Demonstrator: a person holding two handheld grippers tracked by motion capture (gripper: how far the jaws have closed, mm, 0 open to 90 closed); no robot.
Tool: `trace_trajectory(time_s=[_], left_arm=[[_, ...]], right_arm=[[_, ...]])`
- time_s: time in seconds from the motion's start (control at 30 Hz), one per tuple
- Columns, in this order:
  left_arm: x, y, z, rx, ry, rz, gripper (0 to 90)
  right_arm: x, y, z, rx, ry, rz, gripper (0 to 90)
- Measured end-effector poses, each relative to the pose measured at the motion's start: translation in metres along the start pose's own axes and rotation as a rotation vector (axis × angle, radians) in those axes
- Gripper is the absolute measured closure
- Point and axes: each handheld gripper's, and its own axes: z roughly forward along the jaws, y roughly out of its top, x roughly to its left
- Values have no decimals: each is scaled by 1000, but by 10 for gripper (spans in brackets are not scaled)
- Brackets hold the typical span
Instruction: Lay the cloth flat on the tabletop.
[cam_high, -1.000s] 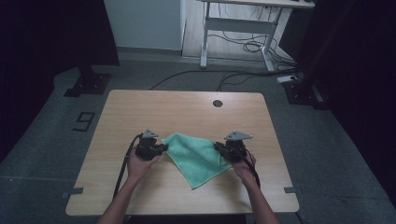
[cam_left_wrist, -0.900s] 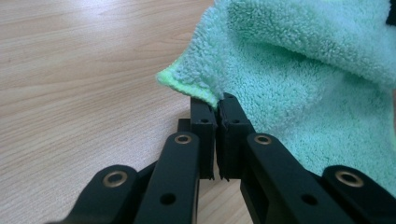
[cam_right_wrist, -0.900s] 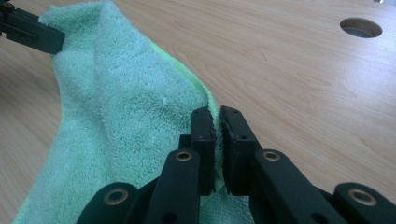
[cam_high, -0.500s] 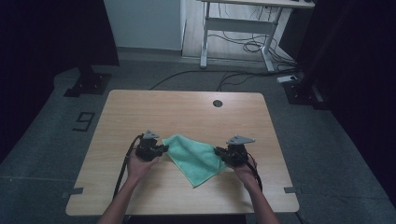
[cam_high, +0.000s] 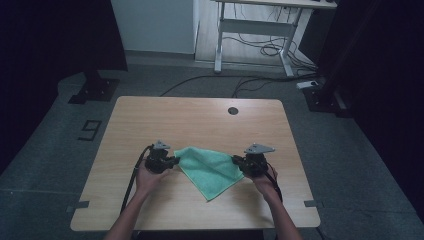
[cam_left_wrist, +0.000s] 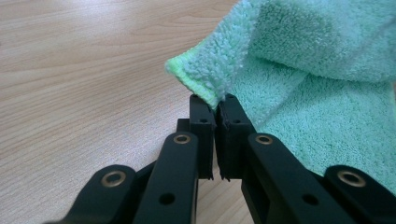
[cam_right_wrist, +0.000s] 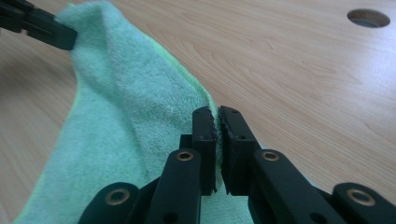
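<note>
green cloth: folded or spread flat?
Folded. The green cloth lies doubled: the left gripper view shows one layer over another, left gripper and right gripper each pinching a corner.

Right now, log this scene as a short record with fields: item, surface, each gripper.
item: green cloth, partly folded, one corner pointing toward the person
surface: wooden table with a round hole near its far edge
left gripper: shut on a corner of the cloth
right gripper: shut on the cloth's edge
cloth between the grippers: slightly lifted
</note>
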Motion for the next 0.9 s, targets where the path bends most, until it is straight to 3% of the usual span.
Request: trace_trajectory(time_s=[0.13, 0.33, 0.5, 0.57, 0.67, 0.77, 0.9], left_arm=[[0, 0, -1, 0, 2, 5, 857], [4, -1, 2, 6, 7, -9, 853], [6, -5, 9, 25, 5, -22, 853], [8, -8, 11, 31, 7, -31, 853], [12, -10, 12, 32, 6, -49, 850], [14, -11, 13, 41, 12, -48, 846], [14, -12, 14, 44, 15, -52, 843]], right_arm=[[-4, 0, 6, 9, -6, 3, 856], [-13, 18, 12, -43, -33, -1, 845], [-27, 39, 36, -57, -40, 24, 811], [-31, 47, 50, -51, -59, 23, 769], [-30, 53, 63, -46, -104, 15, 614], [-22, 52, 55, -59, -126, 6, 564], [-18, 37, 31, -75, -77, 4, 565]])
